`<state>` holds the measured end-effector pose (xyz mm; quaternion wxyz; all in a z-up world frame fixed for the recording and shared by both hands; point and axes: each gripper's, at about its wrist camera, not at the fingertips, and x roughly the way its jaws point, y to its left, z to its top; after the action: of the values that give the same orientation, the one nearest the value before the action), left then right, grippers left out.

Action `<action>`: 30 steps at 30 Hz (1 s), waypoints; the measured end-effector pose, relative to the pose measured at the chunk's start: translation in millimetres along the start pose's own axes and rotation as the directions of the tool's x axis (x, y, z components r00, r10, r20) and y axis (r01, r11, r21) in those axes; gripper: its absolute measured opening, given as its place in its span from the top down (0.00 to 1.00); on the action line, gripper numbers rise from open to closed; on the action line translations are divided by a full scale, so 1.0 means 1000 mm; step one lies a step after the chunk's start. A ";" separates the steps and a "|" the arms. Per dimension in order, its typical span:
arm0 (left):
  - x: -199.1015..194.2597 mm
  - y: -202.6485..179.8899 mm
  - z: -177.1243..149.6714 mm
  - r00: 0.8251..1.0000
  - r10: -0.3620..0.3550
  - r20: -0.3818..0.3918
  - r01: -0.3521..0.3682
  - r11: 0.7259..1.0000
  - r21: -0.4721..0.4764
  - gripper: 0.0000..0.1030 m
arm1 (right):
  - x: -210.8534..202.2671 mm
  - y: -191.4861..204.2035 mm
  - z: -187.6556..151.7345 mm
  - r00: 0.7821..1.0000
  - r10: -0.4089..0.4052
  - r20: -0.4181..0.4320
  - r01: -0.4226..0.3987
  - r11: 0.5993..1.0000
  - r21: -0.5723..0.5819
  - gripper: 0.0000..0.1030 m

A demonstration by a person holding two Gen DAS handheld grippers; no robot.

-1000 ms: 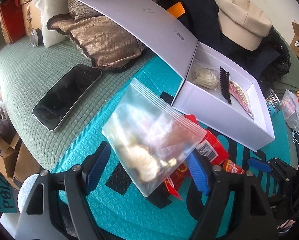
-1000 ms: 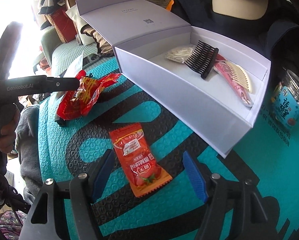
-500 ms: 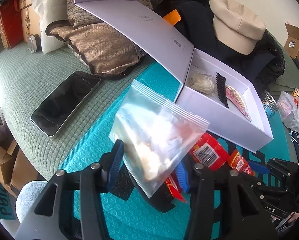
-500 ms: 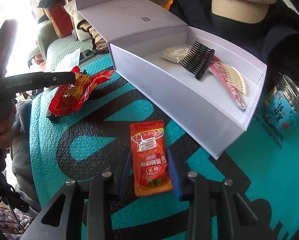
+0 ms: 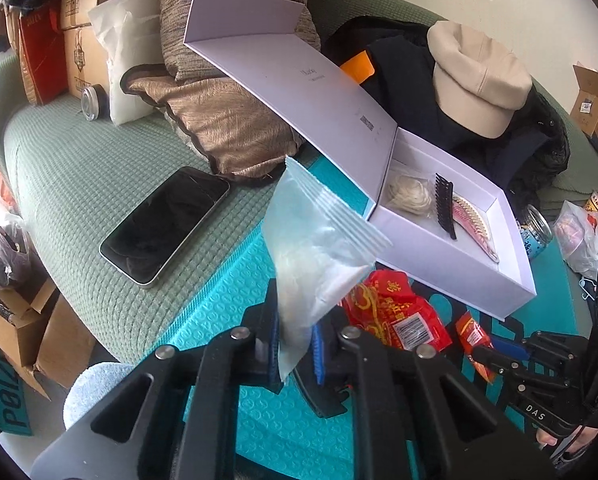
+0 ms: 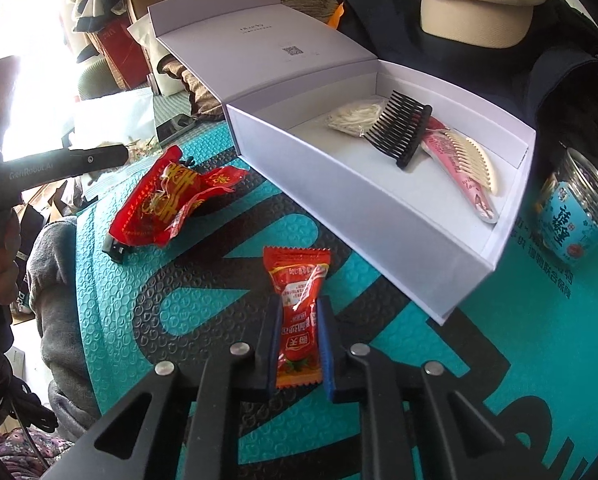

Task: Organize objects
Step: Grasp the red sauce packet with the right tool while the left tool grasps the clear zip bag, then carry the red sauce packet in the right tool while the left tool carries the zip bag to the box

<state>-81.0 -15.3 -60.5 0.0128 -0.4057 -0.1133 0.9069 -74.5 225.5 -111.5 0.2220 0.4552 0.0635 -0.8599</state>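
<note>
Right hand-held gripper (image 6: 297, 344) clamped on ketchup sachet (image 6: 299, 316) over the teal mat (image 6: 539, 340). White box (image 6: 379, 216) open beyond, holding black comb (image 6: 399, 130) and cream comb (image 6: 473, 160). Red wrapper (image 6: 167, 200) lies left.

Your zip bag (image 5: 315, 248) is too cloudy to make out what's inside, and its bottom edge vanishes between the jaws. The ketchup packet (image 6: 299, 312) has its sides covered by the blue pads (image 6: 326, 344). Something black under the red wrapper (image 6: 171, 204) is mostly buried, can't tell what. The jar (image 6: 579, 216) label's too small to read.
</note>
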 end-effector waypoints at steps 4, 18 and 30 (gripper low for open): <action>-0.011 0.000 0.000 1.000 0.002 -0.001 -0.002 1.000 -0.003 0.88 | -0.008 0.005 0.007 1.000 0.007 0.022 -0.007 1.000 -0.007 0.86; -0.065 -0.014 0.000 0.999 -0.007 0.038 0.005 0.999 0.047 0.88 | -0.046 0.033 0.026 0.993 0.053 0.110 -0.049 0.998 -0.041 0.86; -0.088 -0.052 0.010 0.997 -0.063 0.040 0.058 0.992 0.116 0.88 | -0.087 0.041 0.027 0.982 0.038 0.186 -0.029 0.998 -0.048 0.86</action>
<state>-33.0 23.4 21.6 0.0610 -0.3808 -0.0735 0.9197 -34.2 209.1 -21.6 0.2516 0.3682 0.0541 -0.8934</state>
